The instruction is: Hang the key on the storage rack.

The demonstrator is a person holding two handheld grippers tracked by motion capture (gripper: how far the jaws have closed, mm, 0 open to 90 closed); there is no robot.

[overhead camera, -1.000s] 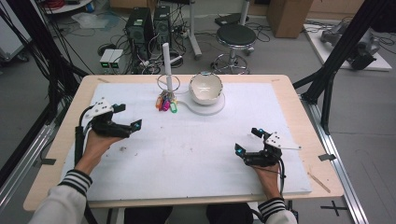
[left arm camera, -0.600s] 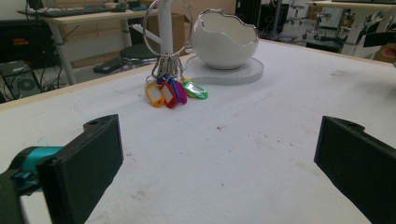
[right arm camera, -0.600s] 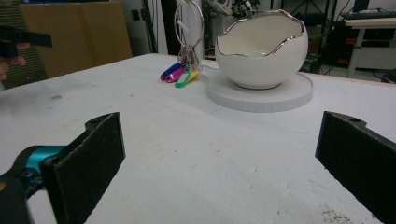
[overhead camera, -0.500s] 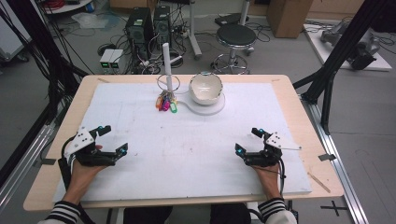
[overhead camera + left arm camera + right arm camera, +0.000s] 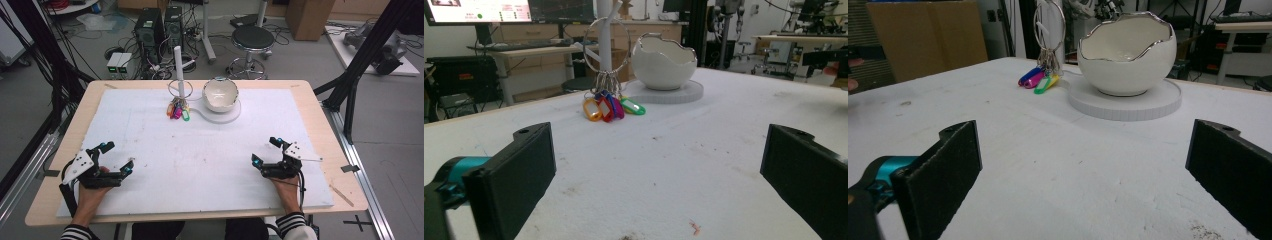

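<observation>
A white eggshell-shaped bowl (image 5: 220,94) with a silver rim sits on a round white base (image 5: 226,115) at the far middle of the table. Left of it stands a white post (image 5: 178,70) with a metal ring, and a bunch of coloured key tags (image 5: 177,110) hangs from the ring onto the mat. The bowl (image 5: 664,62) and tags (image 5: 610,106) lie far ahead in the left gripper view; bowl (image 5: 1128,52) and tags (image 5: 1038,80) likewise in the right gripper view. My left gripper (image 5: 117,157) rests open at the near left. My right gripper (image 5: 266,150) rests open at the near right. Both hold nothing.
A white foam mat (image 5: 200,150) covers most of the wooden table (image 5: 320,115). Behind the table stand a black stool (image 5: 252,37), computer towers (image 5: 155,25) and cables on the floor. Black frame struts (image 5: 360,70) rise at the right.
My left gripper has drawn back from the table's mid left toward the near left edge. The right gripper has stayed where it was.
</observation>
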